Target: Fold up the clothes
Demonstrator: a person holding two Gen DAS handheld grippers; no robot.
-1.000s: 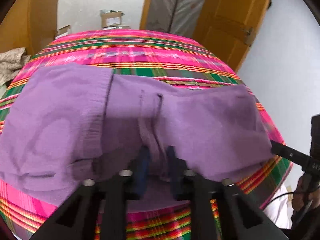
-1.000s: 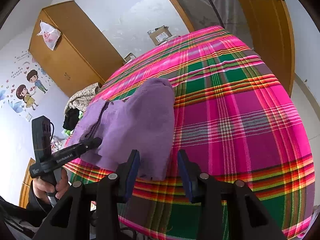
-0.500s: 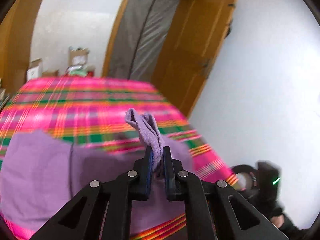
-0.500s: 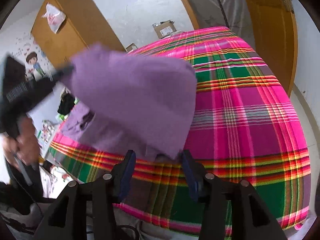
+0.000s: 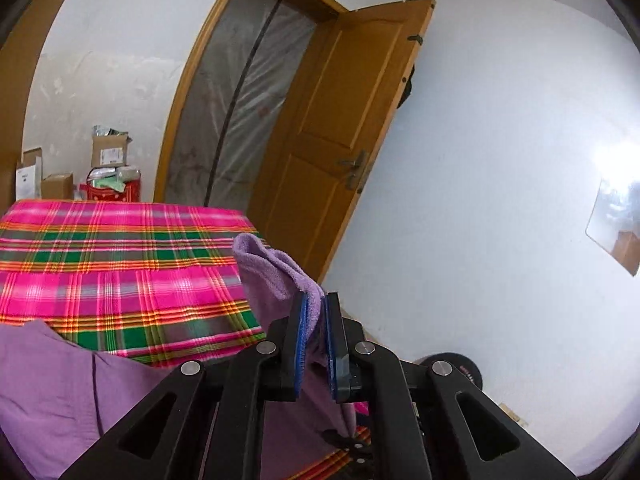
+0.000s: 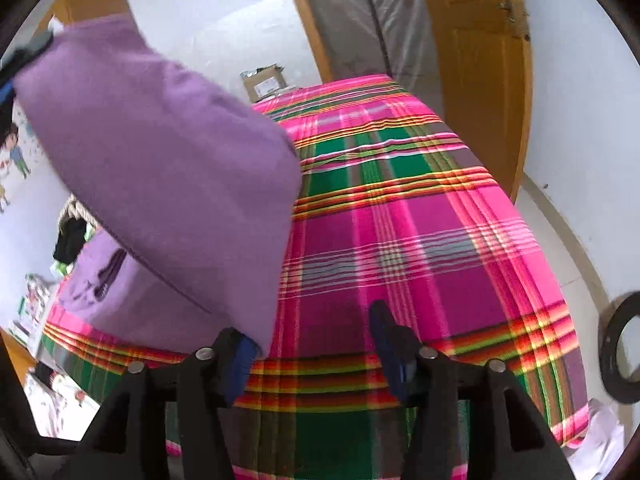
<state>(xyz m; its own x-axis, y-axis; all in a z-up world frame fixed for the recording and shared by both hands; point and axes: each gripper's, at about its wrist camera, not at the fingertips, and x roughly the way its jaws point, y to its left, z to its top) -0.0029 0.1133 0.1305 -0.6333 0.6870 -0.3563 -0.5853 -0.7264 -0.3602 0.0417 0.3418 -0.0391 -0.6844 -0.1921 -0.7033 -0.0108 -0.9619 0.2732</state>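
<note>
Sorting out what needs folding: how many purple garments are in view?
1. The purple garment lies partly on the plaid-covered table, one end lifted in the left tongs. The right tongs stand open beside it. Others may be hidden.

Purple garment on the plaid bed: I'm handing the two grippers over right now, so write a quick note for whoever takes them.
Left gripper: shut on a bunched fold of the purple garment, raised clear of the plaid bedspread.
Right gripper: open, its jaws have just been opening; nothing pinched, though the hanging cloth brushes its left finger.
Garment: one part lifted and draped in the air, the rest lying on the near edge of the bedspread.
Done: one section picked up.
Left: probably carry the lifted part over, lay it flat, then finish the remaining folds. No completed fold is visible yet.
</note>
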